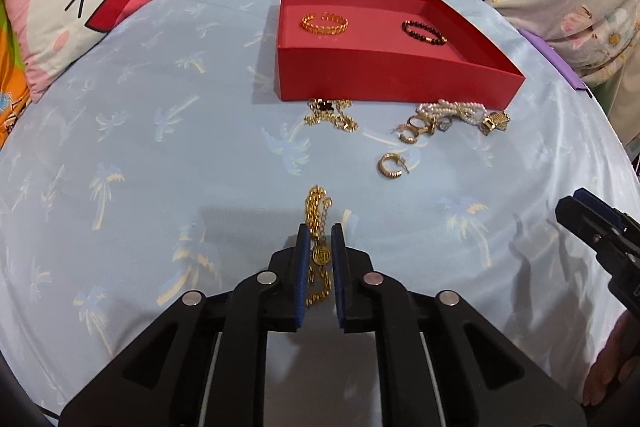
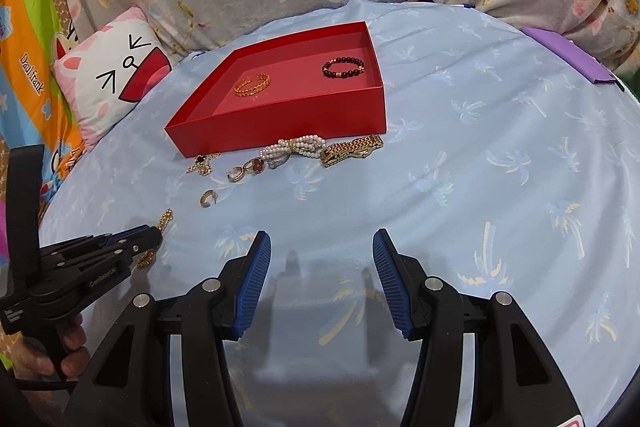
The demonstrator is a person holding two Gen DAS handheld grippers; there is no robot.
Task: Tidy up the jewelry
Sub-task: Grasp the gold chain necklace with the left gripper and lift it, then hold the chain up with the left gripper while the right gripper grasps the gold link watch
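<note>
Nearest the left wrist camera, the left gripper (image 1: 320, 227) is seen angled steeply down at the blue palm-print sheet (image 1: 140, 155), its blue pads (image 1: 303, 267) drawn nearly together around a gold chain necklace (image 1: 316, 211) with a round coin pendant; the pendant hangs between the pads, though it cannot be told whether the chain is truly pinched or only flanked. The chain lies on the sheet well in front of the red tray (image 1: 384, 79), one end trailing toward the tray beyond the fingertips. In the right wrist view a hand (image 2: 66, 351) is seen wrapped around the left tool's handle at the lower left. The right gripper (image 2: 322, 239) is held tilted down over bare sheet, its jaws standing wide apart with nothing between them, well short of the tray's near wall. Inside the tray a gold cuff bracelet (image 1: 325, 23) and a dark beaded bracelet (image 1: 424, 31) are laid apart from each other. Just before the tray's near wall a pearl bracelet (image 2: 298, 145), a gold watch band (image 2: 352, 149), rings and a small chain are crowded together, and a gold hoop earring (image 1: 391, 165) lies alone between that pile and the necklace. To the tray's right a broad stretch of sheet is left uncovered as far as a purple object (image 2: 568, 61) at the far edge.
</note>
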